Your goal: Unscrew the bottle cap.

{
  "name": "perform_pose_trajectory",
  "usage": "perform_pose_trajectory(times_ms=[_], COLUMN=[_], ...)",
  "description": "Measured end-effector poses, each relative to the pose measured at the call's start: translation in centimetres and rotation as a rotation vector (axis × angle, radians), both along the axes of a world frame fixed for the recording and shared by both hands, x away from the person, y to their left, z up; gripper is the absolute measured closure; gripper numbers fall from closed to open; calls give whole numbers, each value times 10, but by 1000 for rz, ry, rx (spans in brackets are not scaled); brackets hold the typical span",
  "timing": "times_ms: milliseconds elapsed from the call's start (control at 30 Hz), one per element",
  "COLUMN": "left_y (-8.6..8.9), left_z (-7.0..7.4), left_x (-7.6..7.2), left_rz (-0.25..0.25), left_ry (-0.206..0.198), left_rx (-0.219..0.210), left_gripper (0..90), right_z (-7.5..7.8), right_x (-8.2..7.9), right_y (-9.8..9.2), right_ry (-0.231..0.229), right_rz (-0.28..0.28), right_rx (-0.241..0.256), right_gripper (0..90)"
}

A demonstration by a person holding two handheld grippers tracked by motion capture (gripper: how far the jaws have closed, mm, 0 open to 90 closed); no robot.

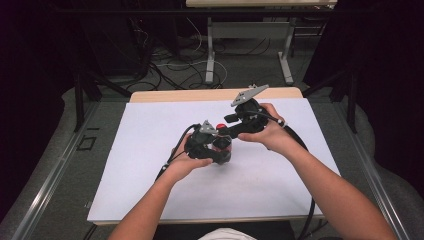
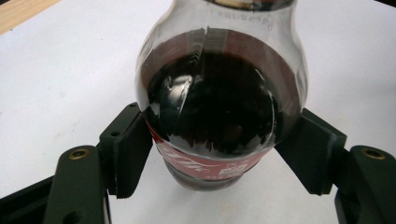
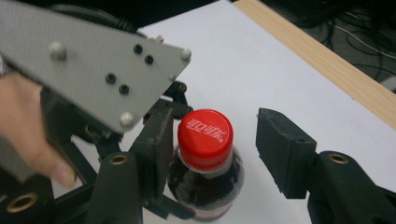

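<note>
- The white-topped table with a pale wooden far edge [image 1: 150, 165] carries everything; its white sheet shows bare around the work at the middle.
- The person's left hand [image 1: 186, 162] and right hand [image 1: 272, 132] come in from the near side, each wrapped around a gripper, and meet near the table's centre.
- The right gripper [image 3: 212, 140], black with a grey three-cornered plate on top, is released: its jaws stand either side of the bottle's cap, the left jaw just beside or touching it, the right jaw clearly apart.
- The left gripper [image 2: 219, 149], black with ribbed pads, is clenched on the bottle's body, a pad pressing each side at the red label.
- The clear plastic bottle of dark cola [image 2: 219, 107] stands upright on the white sheet at the table's middle, between the two hands.
- The round red screw cap with white lettering [image 3: 205, 137] sits on the bottle's neck.
</note>
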State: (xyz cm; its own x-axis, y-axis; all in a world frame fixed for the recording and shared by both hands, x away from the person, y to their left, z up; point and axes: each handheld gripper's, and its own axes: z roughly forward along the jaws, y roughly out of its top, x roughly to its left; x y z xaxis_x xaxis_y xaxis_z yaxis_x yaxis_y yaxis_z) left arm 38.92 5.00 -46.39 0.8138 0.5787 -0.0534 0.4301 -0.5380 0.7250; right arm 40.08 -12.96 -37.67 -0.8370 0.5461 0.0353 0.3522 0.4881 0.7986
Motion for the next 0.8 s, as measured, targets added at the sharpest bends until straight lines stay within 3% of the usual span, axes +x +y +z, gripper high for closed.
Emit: perform_pose_trajectory(times_ms=[200,433,633,800], left_y=[-1,-2,-1,-1], left_z=[0,1,-1,-2], left_x=[0,-1,0,-1], left_rz=[13,13,12,0], left_ry=[-11,-6,-8,-13], left_rx=[-2,-9,3,7], left_gripper=[306,306,307,308], right_z=[-7,-10,-12,-12], right_x=[-13,-16,-13,-6], right_y=[9,17,18,13], right_ry=[-29,-56,-38,-42], right_rz=[-113,-160,-132,-14], right_rx=[21,36,28,3], right_gripper=[510,570,605,608])
